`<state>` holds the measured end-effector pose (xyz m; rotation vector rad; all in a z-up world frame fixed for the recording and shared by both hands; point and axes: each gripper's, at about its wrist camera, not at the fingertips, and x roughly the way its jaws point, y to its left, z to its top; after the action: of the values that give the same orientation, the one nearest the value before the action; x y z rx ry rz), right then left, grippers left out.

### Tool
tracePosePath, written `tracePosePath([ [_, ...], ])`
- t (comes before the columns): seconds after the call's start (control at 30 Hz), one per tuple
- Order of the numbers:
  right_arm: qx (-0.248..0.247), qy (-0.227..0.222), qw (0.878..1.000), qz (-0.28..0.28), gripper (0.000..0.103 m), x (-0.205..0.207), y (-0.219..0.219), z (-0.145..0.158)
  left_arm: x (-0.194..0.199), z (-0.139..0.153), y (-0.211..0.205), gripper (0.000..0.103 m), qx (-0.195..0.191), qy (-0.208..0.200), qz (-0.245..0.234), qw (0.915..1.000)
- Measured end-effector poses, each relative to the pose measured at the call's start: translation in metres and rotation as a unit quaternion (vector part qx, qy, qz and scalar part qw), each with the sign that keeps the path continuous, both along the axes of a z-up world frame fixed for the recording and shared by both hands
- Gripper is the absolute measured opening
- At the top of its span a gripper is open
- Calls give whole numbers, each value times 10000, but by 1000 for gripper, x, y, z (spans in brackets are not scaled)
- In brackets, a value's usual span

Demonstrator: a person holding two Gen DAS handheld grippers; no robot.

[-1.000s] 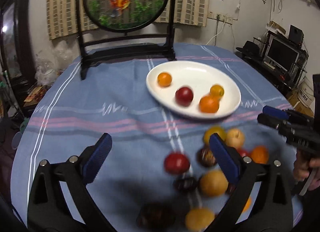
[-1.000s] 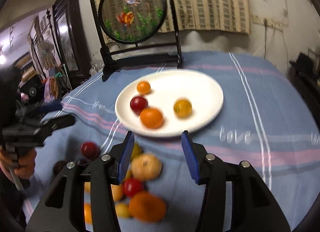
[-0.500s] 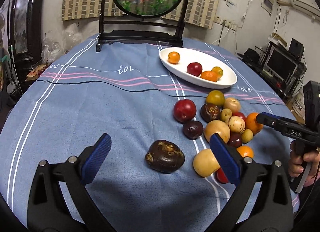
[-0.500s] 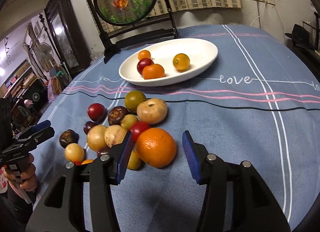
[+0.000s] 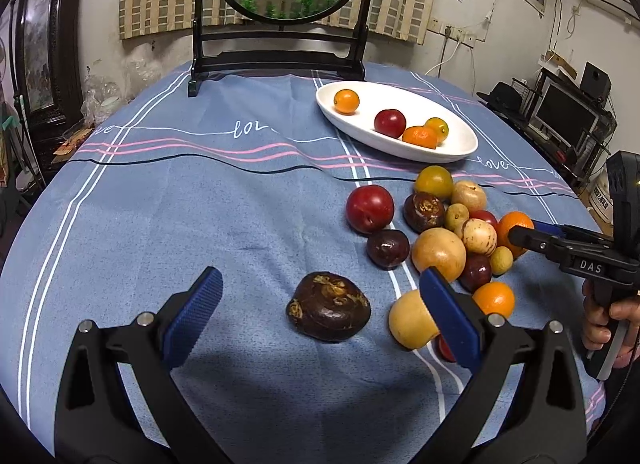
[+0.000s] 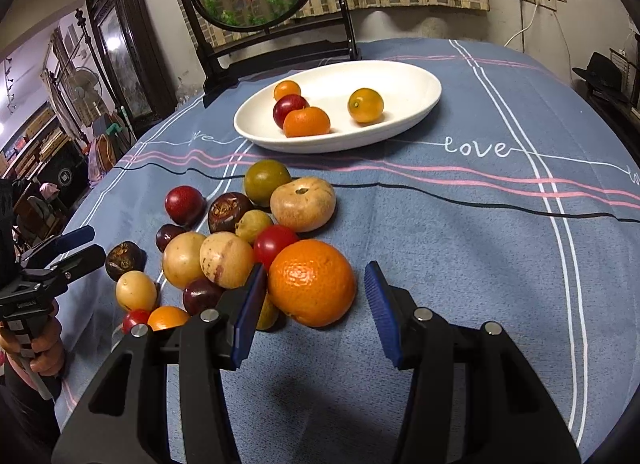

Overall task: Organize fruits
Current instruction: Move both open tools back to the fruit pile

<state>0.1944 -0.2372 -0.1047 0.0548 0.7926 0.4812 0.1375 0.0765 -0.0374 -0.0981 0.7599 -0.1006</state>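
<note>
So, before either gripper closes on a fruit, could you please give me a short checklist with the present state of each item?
1. Right gripper open around the big orange: ok, the far pad is clear of it.
2. Near pad free of neighbouring fruit: cannot tell, it sits tight against the pile.
3. Left gripper open and lined up on the dark brown fruit: ok, nothing held.
4. That fruit apart from the pile: ok.
5. White plate has free room: ok, four fruits inside.
6. Grippers clear of each other: ok.
</note>
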Motion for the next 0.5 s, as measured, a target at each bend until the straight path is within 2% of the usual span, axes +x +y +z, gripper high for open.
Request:
tracePosePath([
  [0.3, -12, 106, 9999, 30, 52, 2, 1, -4, 0, 0, -1, 100, 23, 5, -23, 10000],
  [0.37, 26, 83, 10000, 40, 46, 2, 0, -3, 0, -1, -2, 100, 22, 29, -38, 10000],
  [0.5, 98, 20, 9999, -59, 45, 2, -4, -1, 4, -5, -2, 100, -22, 178, -59, 9998],
])
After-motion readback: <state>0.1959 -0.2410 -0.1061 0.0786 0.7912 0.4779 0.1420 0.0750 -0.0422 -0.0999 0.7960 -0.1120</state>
